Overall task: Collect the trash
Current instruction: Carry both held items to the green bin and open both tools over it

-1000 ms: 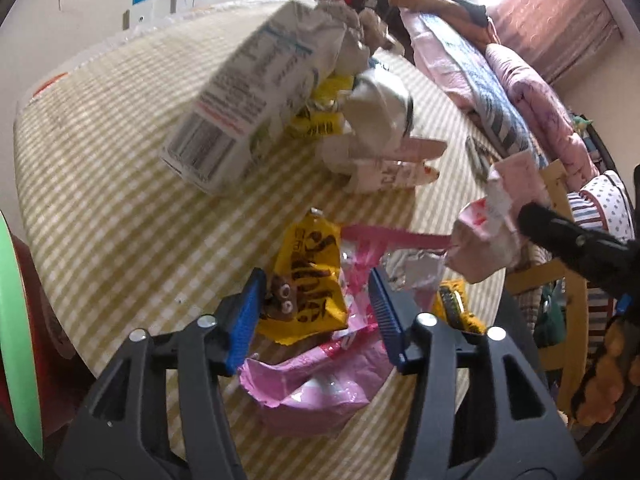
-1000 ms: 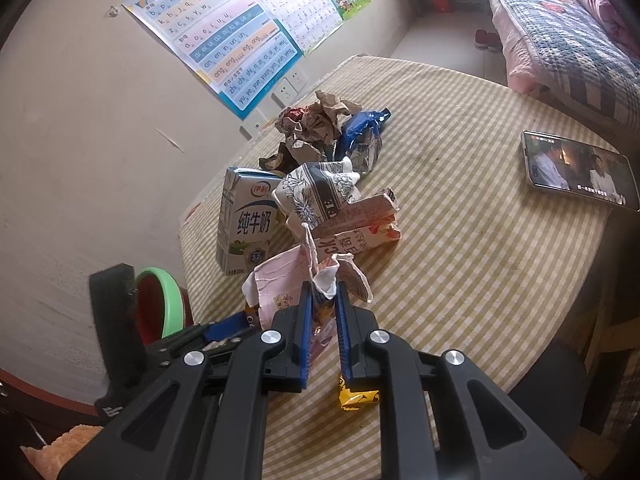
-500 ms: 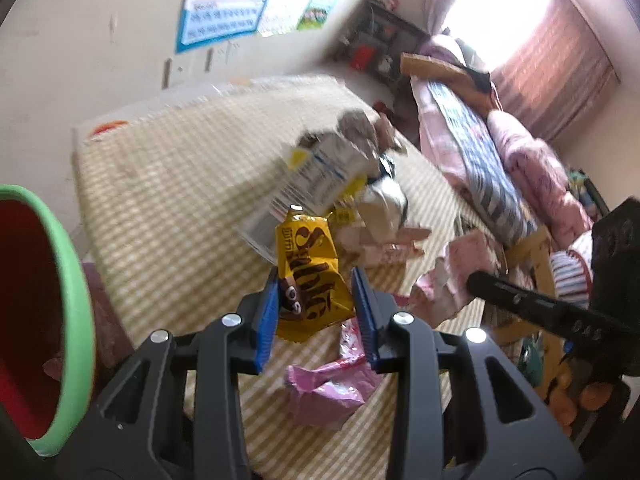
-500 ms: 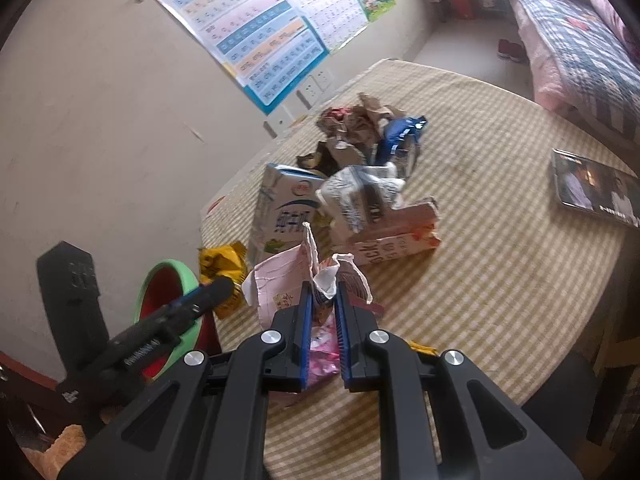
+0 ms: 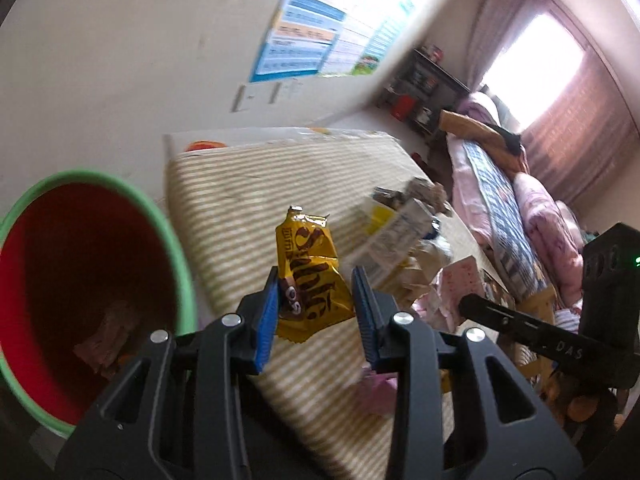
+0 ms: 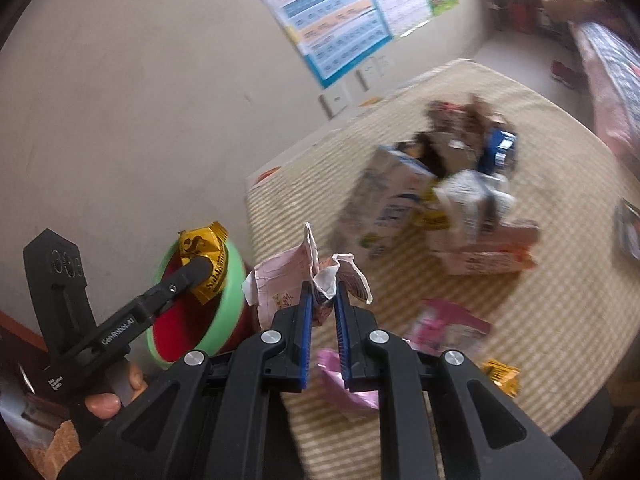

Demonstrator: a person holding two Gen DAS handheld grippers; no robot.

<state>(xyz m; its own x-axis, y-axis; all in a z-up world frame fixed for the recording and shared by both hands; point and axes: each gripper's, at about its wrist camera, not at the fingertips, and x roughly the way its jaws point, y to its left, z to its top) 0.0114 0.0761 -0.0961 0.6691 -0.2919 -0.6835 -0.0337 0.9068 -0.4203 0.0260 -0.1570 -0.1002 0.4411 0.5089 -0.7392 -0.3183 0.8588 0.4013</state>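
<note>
Table (image 6: 500,320): checked cloth, filling the right half of the right wrist frame; near edge curves along the lower right, far corner meets the wall at centre. More bare cloth shows toward the upper right than a second ago, when both views sat low over the litter.

Bin (image 5: 176,248): red inside, green rim, lower left of the left wrist frame, just beside the table's left edge. A second ago only a sliver of rim showed; now its mouth is in full view, with some scraps at the bottom.

Trash pile (image 6: 452,200): cartons and wrappers, blurred, centre right of the right wrist frame, in the same place on the table. Pink wrappers (image 6: 448,324) lie nearer the near edge.

Left gripper (image 5: 316,308): clamped on the yellow wrapper (image 5: 308,272), which lay on the cloth a second ago and is now lifted. In the right wrist frame it hangs over the bin's rim, lower left.

Right gripper (image 6: 322,322): pressed together on crumpled pink paper (image 6: 280,284), as before, held above the table's left edge, just right of the bin.
</note>
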